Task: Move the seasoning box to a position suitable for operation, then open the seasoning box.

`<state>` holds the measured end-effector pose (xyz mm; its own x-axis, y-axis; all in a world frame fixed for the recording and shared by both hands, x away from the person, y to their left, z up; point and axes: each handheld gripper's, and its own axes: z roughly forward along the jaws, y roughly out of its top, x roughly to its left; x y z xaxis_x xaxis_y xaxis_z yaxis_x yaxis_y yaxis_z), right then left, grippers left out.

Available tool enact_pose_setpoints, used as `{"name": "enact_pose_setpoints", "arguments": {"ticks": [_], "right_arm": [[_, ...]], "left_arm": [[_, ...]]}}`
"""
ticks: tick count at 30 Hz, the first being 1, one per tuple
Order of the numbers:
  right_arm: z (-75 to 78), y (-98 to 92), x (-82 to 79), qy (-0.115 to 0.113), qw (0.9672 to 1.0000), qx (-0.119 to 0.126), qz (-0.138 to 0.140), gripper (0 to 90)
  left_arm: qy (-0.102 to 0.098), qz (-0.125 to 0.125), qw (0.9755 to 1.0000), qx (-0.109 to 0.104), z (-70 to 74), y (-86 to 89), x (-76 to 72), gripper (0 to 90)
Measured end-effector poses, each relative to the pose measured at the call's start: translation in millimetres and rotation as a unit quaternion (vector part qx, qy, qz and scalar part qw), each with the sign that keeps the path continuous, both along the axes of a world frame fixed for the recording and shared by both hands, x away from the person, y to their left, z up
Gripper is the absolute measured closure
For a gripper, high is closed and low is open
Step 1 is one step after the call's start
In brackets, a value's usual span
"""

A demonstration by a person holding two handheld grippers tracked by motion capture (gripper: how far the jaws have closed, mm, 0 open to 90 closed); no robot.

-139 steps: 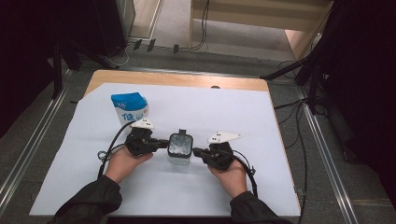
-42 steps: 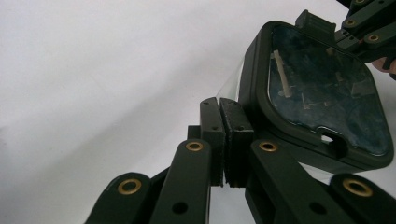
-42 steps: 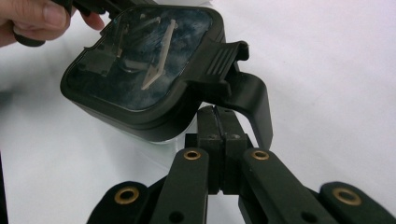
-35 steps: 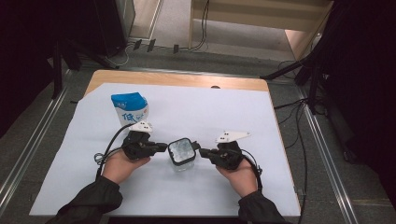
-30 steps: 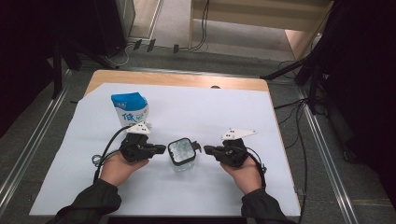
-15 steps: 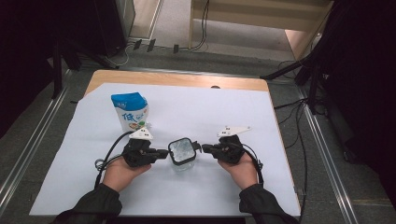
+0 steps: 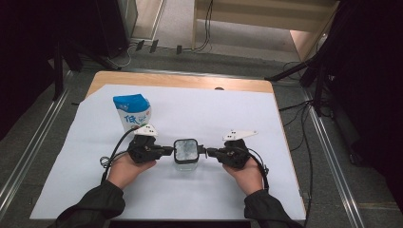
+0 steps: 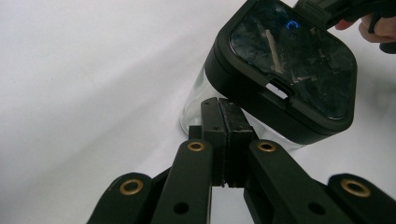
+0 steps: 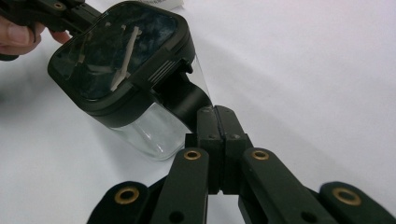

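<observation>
Black jaws pressed together on both — the left gripper (image 7: 167,151) and right gripper (image 7: 207,152) flank one clear jar (image 7: 186,156) with a dark lid (image 8: 289,60), tips at its sides. One blue-and-white carton (image 7: 132,110) stands behind the left gripper — white sheet (image 7: 199,114) bare elsewhere.

Dark sleeves; black gripper (image 8: 223,140) with brass rivets.

A lidded jar (image 7: 186,153) stands near the tabletop's (image 7: 266,123) front edge between both grippers, with a carton (image 7: 132,111) behind toward the left edge
</observation>
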<state>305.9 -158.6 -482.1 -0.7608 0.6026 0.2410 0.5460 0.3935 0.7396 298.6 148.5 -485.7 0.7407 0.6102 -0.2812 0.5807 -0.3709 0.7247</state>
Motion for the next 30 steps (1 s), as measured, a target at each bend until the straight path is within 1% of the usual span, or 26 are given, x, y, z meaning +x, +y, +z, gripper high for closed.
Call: {"name": "enact_pose_setpoints", "arguments": {"ticks": [2,3,4,5,6,8,9,10,11,12,13,14,15,16,17,19,20,22,24,25,26,27,28,29,30], "right_arm": [[-0.2,-0.4,0.0,0.0,1.0,0.0,0.001,90.0],[-0.2,-0.5,0.0,0.0,1.0,0.001,0.001,90.0],[-0.4,-0.6,0.1,0.0,1.0,0.001,0.003,90.0],[-0.3,-0.8,0.0,-0.003,1.0,-0.002,0.002,90.0],[-0.2,-1.0,0.0,-0.003,1.0,-0.001,0.002,90.0],[0.8,-3.0,-0.5,-0.003,1.0,0.0,0.002,90.0],[1.6,-4.0,-1.2,0.0,1.0,0.002,0.001,90.0],[2.0,-5.3,-1.5,-0.002,1.0,0.004,0.0,90.0],[2.6,-6.5,-1.6,-0.002,1.0,0.002,0.0,90.0],[3.0,-7.6,-2.3,0.0,1.0,0.006,-0.001,90.0],[3.3,-9.3,-2.3,-0.001,1.0,0.007,0.0,90.0],[4.0,-10.5,-3.0,0.001,1.0,0.01,-0.002,90.0],[4.5,-10.9,-3.4,0.003,0.9999,0.011,-0.003,90.0],[5.5,-11.2,-3.8,0.003,0.9999,0.013,-0.002,90.0],[6.9,-11.7,-4.2,0.0,0.9999,0.012,0.0,90.0],[8.8,-11.9,-5.1,0.0,0.9999,0.017,-0.002,90.0],[9.3,-12.3,-4.9,0.0,0.9998,0.017,-0.001,90.0],[9.1,-13.0,-4.0,-0.001,0.9998,0.017,-0.001,90.0],[7.8,-13.2,-2.9,0.002,0.9999,0.014,0.0,90.0],[7.0,-13.1,-2.4,0.003,0.9999,0.013,0.0,90.0],[6.0,-12.9,-1.8,0.004,0.9999,0.013,0.002,90.0],[5.3,-12.5,-1.6,0.005,0.9999,0.01,0.003,90.0],[4.9,-11.7,-1.7,0.008,0.9999,0.01,0.004,90.0],[4.5,-11.2,-1.6,0.009,0.9999,0.01,0.005,90.0],[4.0,-10.6,-1.4,0.008,0.9999,0.009,0.006,90.0]], "left_arm": [[-0.011,-0.009,0.9999,0.01,0.8,-0.5,1.3,90.0],[-0.015,-0.016,0.9997,0.01,0.5,0.2,2.1,90.0],[-0.012,-0.02,0.9997,0.006,0.5,1.8,3.0,89.6],[-0.011,-0.019,0.9998,0.003,0.6,3.0,3.3,88.6],[-0.013,-0.02,0.9997,0.002,1.3,5.2,3.8,87.4],[-0.015,-0.024,0.9996,-0.002,4.0,10.9,4.8,82.8],[-0.014,-0.03,0.9994,-0.006,4.9,13.4,5.0,78.7],[-0.012,-0.035,0.9993,-0.007,5.7,14.9,4.9,73.1],[-0.024,-0.048,0.9985,-0.012,5.9,16.9,4.2,66.2],[-0.043,-0.067,0.9967,-0.014,5.8,18.3,3.7,59.1],[-0.057,-0.091,0.9941,-0.007,5.8,18.9,3.7,50.4],[-0.065,-0.097,0.9932,0.0,6.0,18.5,3.3,44.0],[-0.075,-0.099,0.9922,0.001,5.7,17.6,2.7,42.1],[-0.076,-0.104,0.9917,-0.002,5.5,16.6,3.1,39.5],[-0.071,-0.107,0.9917,-0.008,5.5,15.0,3.4,36.1],[-0.072,-0.111,0.9913,-0.005,4.9,13.0,2.9,33.1],[-0.065,-0.111,0.9917,-0.002,5.0,12.9,3.2,30.3],[-0.054,-0.112,0.9922,-0.011,4.9,12.8,3.9,28.7],[-0.048,-0.122,0.9913,-0.013,7.1,12.7,3.4,26.1],[-0.045,-0.125,0.9909,-0.02,8.0,11.3,2.0,24.2],[-0.045,-0.131,0.9902,-0.02,8.7,10.4,0.8,21.1],[-0.049,-0.13,0.9901,-0.017,9.1,8.7,-0.5,16.4],[-0.051,-0.13,0.9901,-0.016,9.1,7.6,-0.8,14.7],[-0.049,-0.135,0.9894,-0.016,8.8,6.3,-0.4,14.0],[-0.048,-0.135,0.9896,-0.017,7.9,4.0,0.0,13.3]]}}
